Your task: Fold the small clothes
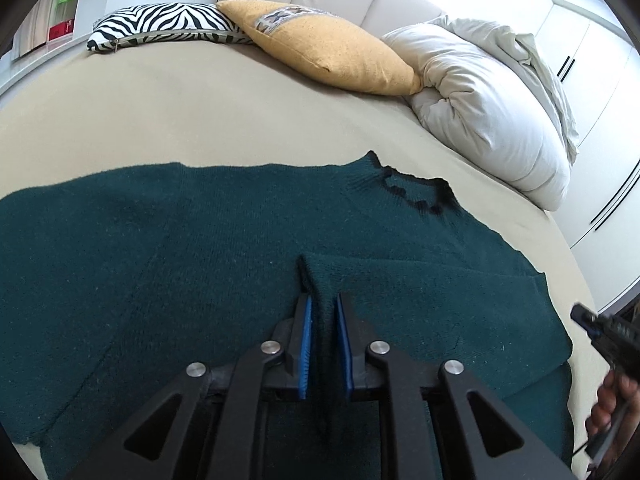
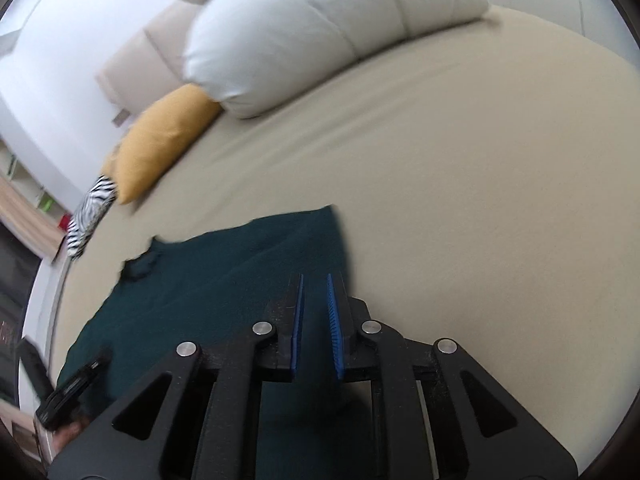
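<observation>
Left gripper clenched on a raised sleeve ridge of the dark green sweater, likely to fold it inward; right gripper released, empty.

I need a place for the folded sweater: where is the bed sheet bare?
Bare beige sheet lies between the green sweater and the zebra cushion, and right of the sweater below the white duvet. Crowded along the headboard: yellow cushion, duvet.
</observation>
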Demonstrator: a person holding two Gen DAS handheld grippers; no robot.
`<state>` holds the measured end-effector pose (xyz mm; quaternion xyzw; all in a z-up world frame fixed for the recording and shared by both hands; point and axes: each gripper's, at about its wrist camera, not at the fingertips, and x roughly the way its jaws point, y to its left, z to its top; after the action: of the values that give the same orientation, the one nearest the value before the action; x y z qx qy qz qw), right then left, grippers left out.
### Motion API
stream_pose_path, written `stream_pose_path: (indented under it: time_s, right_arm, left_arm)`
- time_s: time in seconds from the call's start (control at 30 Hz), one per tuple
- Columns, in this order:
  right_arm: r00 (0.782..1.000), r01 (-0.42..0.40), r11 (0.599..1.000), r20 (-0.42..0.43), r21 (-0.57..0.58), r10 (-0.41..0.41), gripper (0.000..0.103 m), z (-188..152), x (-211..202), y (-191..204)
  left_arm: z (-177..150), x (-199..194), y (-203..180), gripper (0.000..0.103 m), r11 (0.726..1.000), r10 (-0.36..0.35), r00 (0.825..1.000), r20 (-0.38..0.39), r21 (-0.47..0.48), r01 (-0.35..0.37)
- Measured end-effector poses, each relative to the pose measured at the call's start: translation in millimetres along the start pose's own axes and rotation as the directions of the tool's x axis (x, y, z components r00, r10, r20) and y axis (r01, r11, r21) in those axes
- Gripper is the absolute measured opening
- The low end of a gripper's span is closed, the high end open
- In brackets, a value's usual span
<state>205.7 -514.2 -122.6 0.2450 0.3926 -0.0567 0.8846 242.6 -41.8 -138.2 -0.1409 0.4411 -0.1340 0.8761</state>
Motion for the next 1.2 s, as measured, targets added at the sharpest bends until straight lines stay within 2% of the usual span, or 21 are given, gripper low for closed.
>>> stream_pose_path:
  time_s: [0.07, 0.13, 0.2, 0.27, 0.33, 0.37, 0.4, 0.43, 0.47, 0.53, 0.57, 0.6, 0.63, 0.7, 0.73, 0.8, 0.83, 0.9, 1.0, 1.1, 1.2]
  right_arm:
    - [0.999, 0.003, 0.998, -0.038, -0.056, -0.005, 0.012, -13.3, 3.0, 14.5]
    - [0.991, 0.058, 0.995, -0.113, -0.076, -0.067, 0.010, -30.9, 26.9, 6.8]
    - [0.998, -0.001, 0.997, -0.055, -0.076, -0.003, 0.010, -37.8, 32.9, -5.8]
    - [0.997, -0.037, 0.999, -0.064, -0.018, 0.036, 0.009, -33.1, 31.4, -10.8]
    - [0.997, 0.006, 0.999, -0.076, -0.044, -0.010, 0.010, -28.5, 20.6, -1.0]
    - [0.997, 0.032, 0.998, -0.062, -0.057, -0.036, 0.014, -27.5, 10.6, 5.1]
    - [0.998, 0.047, 0.996, -0.029, -0.073, -0.049, 0.014, -27.4, -3.1, 11.4]
    - [0.998, 0.052, 0.993, 0.036, -0.107, -0.049, 0.014, -27.3, -25.8, 21.5]
    - [0.996, 0.057, 0.990, 0.081, -0.131, -0.047, 0.022, -29.1, -41.5, 31.1]
    - [0.984, 0.050, 0.984, 0.176, -0.168, -0.020, 0.058, -38.3, -79.3, 56.4]
    - [0.976, 0.039, 0.984, 0.219, -0.172, 0.000, 0.085, -44.1, -93.7, 65.5]
    - [0.961, 0.019, 0.984, 0.276, -0.178, 0.031, 0.097, -51.8, -109.6, 76.7]
    - [0.941, 0.001, 0.981, 0.332, -0.194, 0.065, 0.098, -62.0, -125.3, 91.4]
    - [0.935, -0.038, 0.969, 0.333, -0.244, 0.120, 0.098, -74.2, -138.1, 114.1]
    - [0.941, -0.078, 0.961, 0.298, -0.266, 0.159, 0.098, -81.4, -141.1, 129.2]
    - [0.945, -0.167, 0.948, 0.228, -0.272, 0.232, 0.096, -91.7, -143.9, 144.9]
    - [0.945, -0.220, 0.936, 0.180, -0.273, 0.274, 0.096, -98.4, -142.5, 155.8]
    - [0.943, -0.264, 0.924, 0.128, -0.277, 0.308, 0.093, -109.3, -137.3, 175.8]
    - [0.937, -0.311, 0.901, 0.065, -0.302, 0.345, 0.085, -128.5, -132.0, 204.4]
    - [0.932, -0.340, 0.889, 0.015, -0.306, 0.361, 0.078, -142.4, -126.9, 223.4]
    - [0.932, -0.345, 0.886, -0.002, -0.311, 0.362, 0.076, -155.1, -126.0, 234.5]
  left_arm:
    - [-1.1, 0.9, 2.4, 0.016, 1.000, -0.009, 1.000, 0.001, -0.007, 0.009]
    - [-2.6, 2.0, 3.5, 0.016, 1.000, -0.014, 1.000, 0.005, -0.006, 0.014]
    - [-1.1, 1.5, 4.3, 0.016, 1.000, -0.021, 1.000, -0.002, -0.013, 0.021]
    - [1.6, -4.8, 4.8, 0.017, 0.999, -0.034, 0.999, -0.019, -0.020, 0.034]
    - [3.3, -23.7, 8.0, 0.033, 0.999, -0.035, 0.999, -0.016, -0.036, 0.034]
    - [2.7, -46.9, 15.1, 0.039, 0.997, -0.051, 0.999, 0.018, -0.054, 0.052]
    - [0.9, -66.8, 23.8, 0.054, 0.996, -0.056, 0.997, 0.047, -0.071, 0.059]
    - [-1.7, -83.9, 33.4, 0.062, 0.995, -0.044, 0.996, 0.072, -0.090, 0.051]
    - [-4.6, -102.7, 46.5, 0.064, 0.993, -0.026, 0.995, 0.099, -0.115, 0.037]
    - [-17.5, -151.4, 94.4, 0.064, 0.977, 0.018, 0.987, 0.159, -0.213, 0.016]
    - [-24.0, -165.2, 110.8, 0.064, 0.968, 0.039, 0.984, 0.176, -0.250, 0.006]
    - [-33.5, -186.1, 137.1, 0.064, 0.950, 0.084, 0.976, 0.199, -0.311, -0.019]
    - [-43.5, -206.3, 163.8, 0.064, 0.926, 0.138, 0.967, 0.216, -0.373, -0.049]
    - [-67.3, -247.8, 224.8, 0.065, 0.859, 0.246, 0.940, 0.239, -0.503, -0.097]
    - [-75.3, -259.4, 243.9, 0.066, 0.834, 0.289, 0.928, 0.235, -0.538, -0.124]
    - [-91.9, -280.9, 287.0, 0.066, 0.764, 0.388, 0.898, 0.207, -0.618, -0.188]
    - [-99.4, -289.0, 307.2, 0.066, 0.728, 0.419, 0.887, 0.192, -0.656, -0.201]
    - [-107.4, -296.5, 339.3, 0.067, 0.675, 0.463, 0.872, 0.157, -0.700, -0.232]
    - [-110.6, -286.3, 365.6, 0.068, 0.651, 0.433, 0.892, 0.126, -0.729, -0.213]
    - [-98.5, -273.6, 368.2, 0.064, 0.672, 0.428, 0.897, 0.114, -0.703, -0.232]
    - [-92.0, -267.8, 373.0, 0.029, 0.669, 0.398, 0.912, 0.102, -0.712, -0.213]
